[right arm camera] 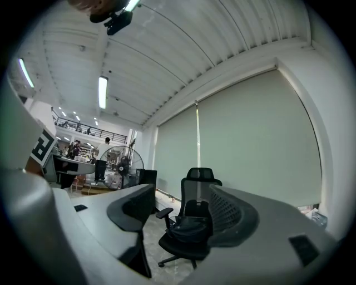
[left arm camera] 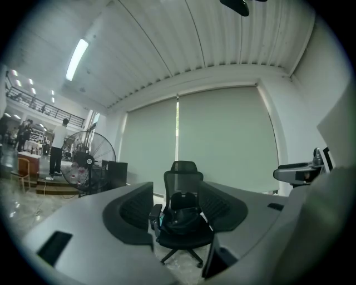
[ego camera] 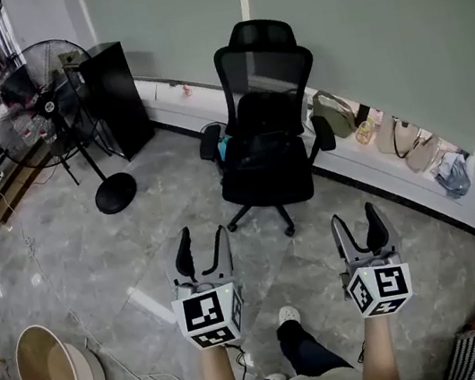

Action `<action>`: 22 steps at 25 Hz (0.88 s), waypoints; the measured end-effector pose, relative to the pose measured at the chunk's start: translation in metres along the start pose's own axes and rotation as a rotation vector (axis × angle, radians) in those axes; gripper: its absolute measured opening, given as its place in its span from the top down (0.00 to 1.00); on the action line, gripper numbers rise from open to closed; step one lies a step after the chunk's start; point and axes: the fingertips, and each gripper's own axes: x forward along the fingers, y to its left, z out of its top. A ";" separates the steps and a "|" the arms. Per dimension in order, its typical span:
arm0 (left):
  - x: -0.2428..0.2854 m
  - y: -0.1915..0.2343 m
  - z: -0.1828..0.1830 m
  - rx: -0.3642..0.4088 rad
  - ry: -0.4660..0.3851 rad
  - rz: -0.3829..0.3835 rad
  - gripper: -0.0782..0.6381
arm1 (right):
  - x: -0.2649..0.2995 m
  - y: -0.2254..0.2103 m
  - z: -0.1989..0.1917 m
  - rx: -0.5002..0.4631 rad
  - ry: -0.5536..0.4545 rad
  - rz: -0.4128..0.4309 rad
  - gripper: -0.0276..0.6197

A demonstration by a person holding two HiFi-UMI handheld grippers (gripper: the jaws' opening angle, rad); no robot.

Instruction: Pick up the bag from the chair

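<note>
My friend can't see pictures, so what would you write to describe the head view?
A black mesh office chair with a dark bag on its seat stands on a grey marble floor. Nearer the camera, the left claw and right claw point toward it, both open and empty.

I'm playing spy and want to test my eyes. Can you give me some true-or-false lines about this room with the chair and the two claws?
1. A dark bag lies on the black chair. True.
2. The left claw is gripping the bag. False: it is open, empty and well short of the chair.
3. The right claw is open. True.
4. In the head view, the big fan stands to the chair's right. False: it stands to the chair's left.
5. The low ledge along the wall is bare. False: handbags lie on it.
</note>
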 end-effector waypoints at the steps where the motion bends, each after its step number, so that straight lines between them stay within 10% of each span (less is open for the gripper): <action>1: 0.018 -0.002 0.002 -0.001 0.000 0.006 0.54 | 0.018 -0.008 0.001 -0.001 0.001 0.008 0.48; 22: 0.264 -0.008 0.006 0.000 0.032 0.073 0.54 | 0.264 -0.117 -0.009 0.020 0.011 0.080 0.48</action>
